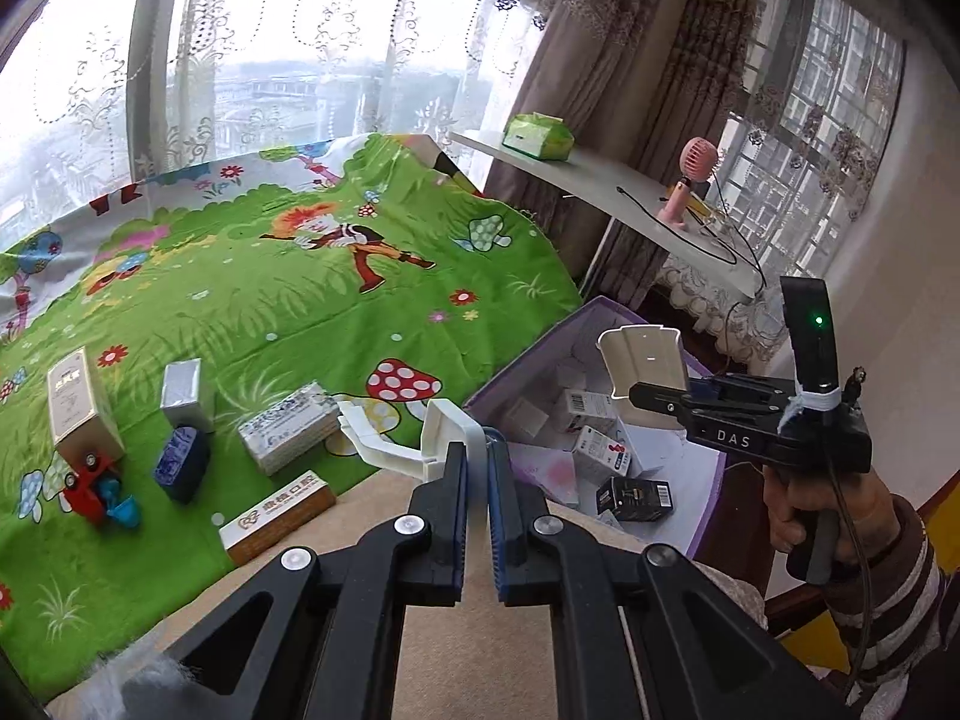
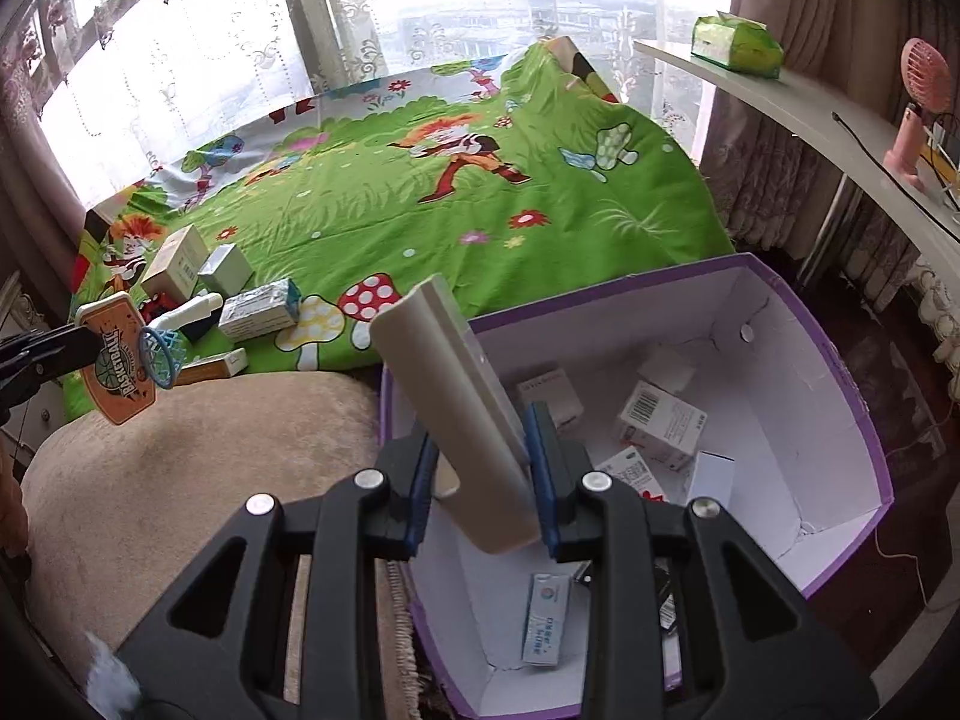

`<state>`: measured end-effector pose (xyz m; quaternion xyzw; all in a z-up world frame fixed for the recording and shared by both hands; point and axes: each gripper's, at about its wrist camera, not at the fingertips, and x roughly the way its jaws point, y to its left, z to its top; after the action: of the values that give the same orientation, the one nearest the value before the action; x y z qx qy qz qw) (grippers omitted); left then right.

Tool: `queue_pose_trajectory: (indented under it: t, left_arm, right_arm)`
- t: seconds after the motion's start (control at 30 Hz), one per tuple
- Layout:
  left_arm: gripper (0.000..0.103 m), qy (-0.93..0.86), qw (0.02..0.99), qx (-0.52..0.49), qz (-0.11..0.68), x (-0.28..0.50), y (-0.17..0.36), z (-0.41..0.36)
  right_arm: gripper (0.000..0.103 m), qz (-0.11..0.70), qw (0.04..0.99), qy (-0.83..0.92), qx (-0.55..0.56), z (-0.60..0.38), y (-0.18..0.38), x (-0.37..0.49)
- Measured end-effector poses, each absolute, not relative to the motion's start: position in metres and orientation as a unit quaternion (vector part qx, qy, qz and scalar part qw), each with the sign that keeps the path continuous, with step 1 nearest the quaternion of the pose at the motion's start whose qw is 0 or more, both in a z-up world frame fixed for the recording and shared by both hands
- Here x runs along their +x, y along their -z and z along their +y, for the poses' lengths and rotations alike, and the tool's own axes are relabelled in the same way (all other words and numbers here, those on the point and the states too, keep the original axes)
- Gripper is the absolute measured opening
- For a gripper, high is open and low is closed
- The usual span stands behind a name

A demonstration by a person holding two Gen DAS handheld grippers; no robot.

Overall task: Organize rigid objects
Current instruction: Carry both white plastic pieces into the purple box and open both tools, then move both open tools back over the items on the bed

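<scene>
My left gripper (image 1: 477, 457) is shut on the edge of a toy basketball hoop (image 1: 441, 423). From behind, the hoop shows its white back and bracket. The right wrist view shows its orange backboard and blue net (image 2: 120, 360) in the left gripper (image 2: 72, 343), over a beige cushion (image 2: 210, 450). My right gripper (image 2: 483, 438) is shut on a cream flat plastic piece (image 2: 456, 396), tilted above the purple box (image 2: 840, 372). The left wrist view shows that piece (image 1: 645, 354) in the right gripper (image 1: 636, 391) over the box (image 1: 528, 354). Several small cartons lie inside the box.
On the green cartoon sheet (image 1: 300, 300) stand a tan box (image 1: 78, 402), a silver box (image 1: 183, 390), a blue item (image 1: 180, 462), a red toy (image 1: 90, 489) and two cartons (image 1: 288, 429). A white shelf (image 2: 798, 108) carries a green tissue pack (image 2: 735, 45) and a pink fan (image 2: 921, 108).
</scene>
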<state>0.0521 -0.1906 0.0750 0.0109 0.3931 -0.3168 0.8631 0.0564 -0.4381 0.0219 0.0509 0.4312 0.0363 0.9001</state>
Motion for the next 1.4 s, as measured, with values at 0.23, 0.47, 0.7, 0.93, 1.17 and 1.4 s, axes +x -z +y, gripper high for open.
queue_pose_trajectory:
  t: [0.23,0.47,0.7,0.93,1.17,1.4]
  left_arm:
    - [0.007,0.375,0.833,0.029,0.405,0.049,-0.073,-0.251]
    - [0.013,0.415,0.795,0.015,0.443,0.048,-0.059,-0.291]
    - [0.049,0.384,0.809,-0.032,0.443,0.058,-0.059,-0.263]
    - [0.051,0.344,0.83,-0.062,0.435,0.066,-0.063,-0.229]
    - [0.051,0.316,0.844,-0.08,0.426,0.069,-0.064,-0.197]
    - [0.051,0.252,0.87,-0.079,0.416,0.071,-0.063,-0.146]
  right_arm:
    - [0.033,0.43,0.899,0.034,0.068,-0.491,-0.021,0.05]
    - [0.035,0.423,0.898,0.094,0.076,-0.525,-0.027,0.044]
    - [0.058,0.416,0.9,0.09,0.091,-0.531,-0.031,0.042]
    - [0.058,0.418,0.902,0.067,0.087,-0.515,-0.03,0.047]
    - [0.058,0.421,0.904,0.038,0.061,-0.484,-0.032,0.053]
    - [0.064,0.425,0.903,-0.004,0.055,-0.446,-0.033,0.063]
